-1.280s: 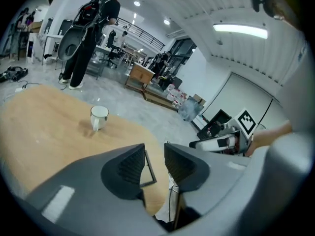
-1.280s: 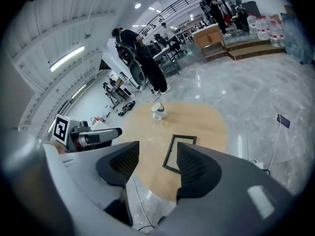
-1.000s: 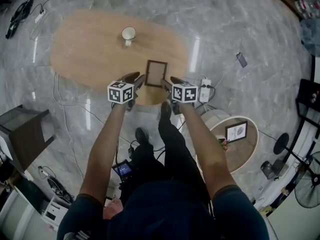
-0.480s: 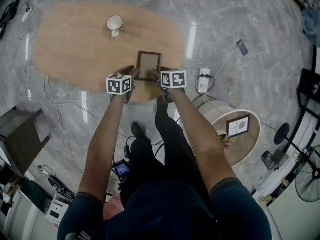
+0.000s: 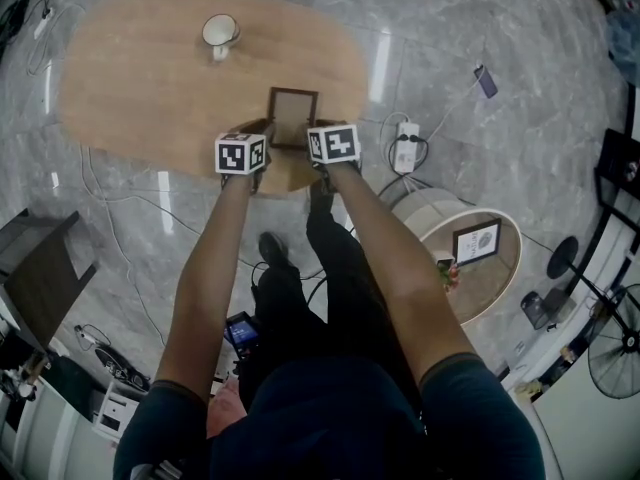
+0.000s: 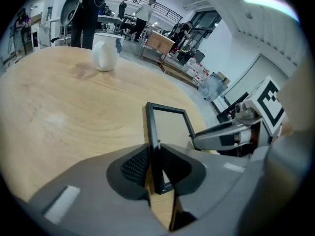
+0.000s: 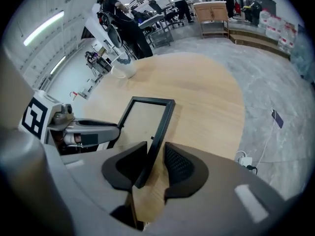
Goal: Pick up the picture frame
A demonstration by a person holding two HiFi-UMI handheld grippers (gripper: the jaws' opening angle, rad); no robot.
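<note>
A: Now that both tongs are down at the picture frame [image 5: 292, 116], how far along is the pickup?

B: The reach looks done and the grasp is under way. The left tongs [image 6: 155, 159] are closing with the frame's left rail between the pads, which seem to meet it. The right tongs [image 7: 155, 156] are closing the same way on the right rail.

A: And the frame itself?

B: It lies on the counter [image 5: 150, 78], close to the near edge, with one tongs on each side. I'd judge it not yet raised. What's left is to firm both grips and lift evenly.

A: What about the surface?

B: It's a pale wooden oval, bare except for a white mug [image 5: 219, 31] well apart at the far side.

A: And the room?

B: There's a grey marbled floor [image 5: 480, 28], with a power strip [image 5: 406, 136] and loose cables just past the counter's edge. The gripper views show a large hall with people standing far behind.
</note>
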